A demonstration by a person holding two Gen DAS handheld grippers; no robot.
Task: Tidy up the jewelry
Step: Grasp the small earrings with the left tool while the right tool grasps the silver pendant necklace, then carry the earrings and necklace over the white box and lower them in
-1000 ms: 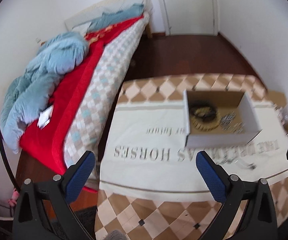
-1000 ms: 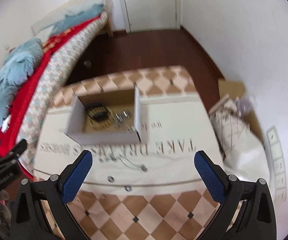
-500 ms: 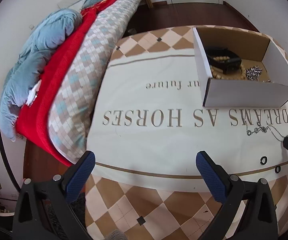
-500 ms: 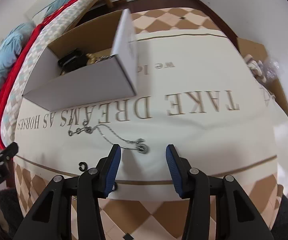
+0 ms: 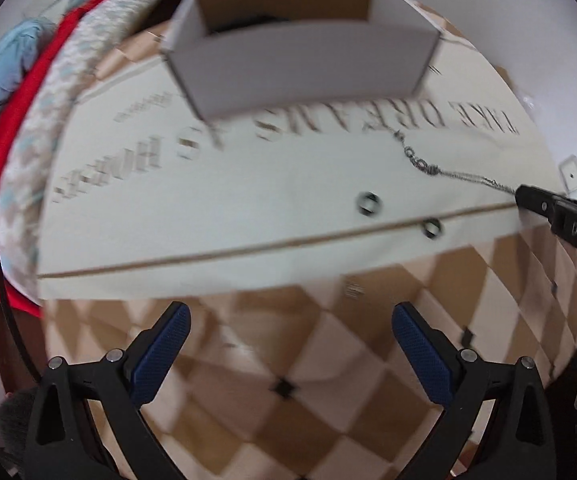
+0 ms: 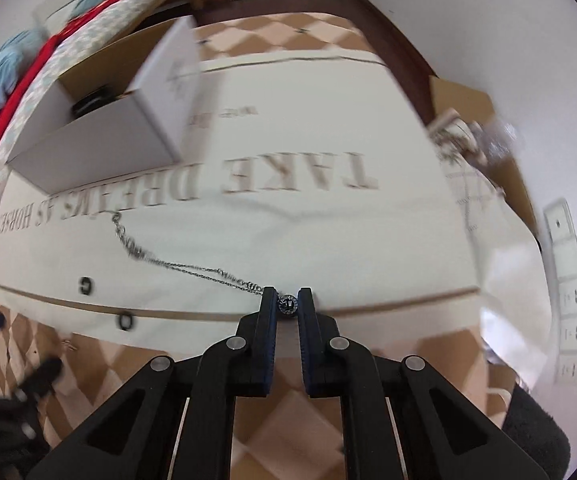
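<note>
A silver chain necklace (image 6: 192, 268) lies on the cream cloth, with its round pendant (image 6: 287, 305) between the fingertips of my right gripper (image 6: 287, 304), which is closed on it. The chain also shows in the left wrist view (image 5: 440, 168), running to the right gripper's tip (image 5: 528, 196). Two small dark rings (image 5: 368, 202) (image 5: 431, 228) lie on the cloth; they also show in the right wrist view (image 6: 85, 285) (image 6: 123, 321). A white cardboard box (image 5: 300, 64) holding dark jewelry stands behind. My left gripper (image 5: 288, 344) is open and empty above the table's near edge.
The table has a checkered cover (image 5: 328, 360) under the printed cream cloth (image 6: 328, 220). A bed with red and blue bedding (image 5: 4, 92) is on the left. A cardboard carton with bags (image 6: 472, 132) sits on the floor to the right.
My right gripper has come down and closed on the necklace's pendant. My left gripper has swung right and closer to the table, staying open.
</note>
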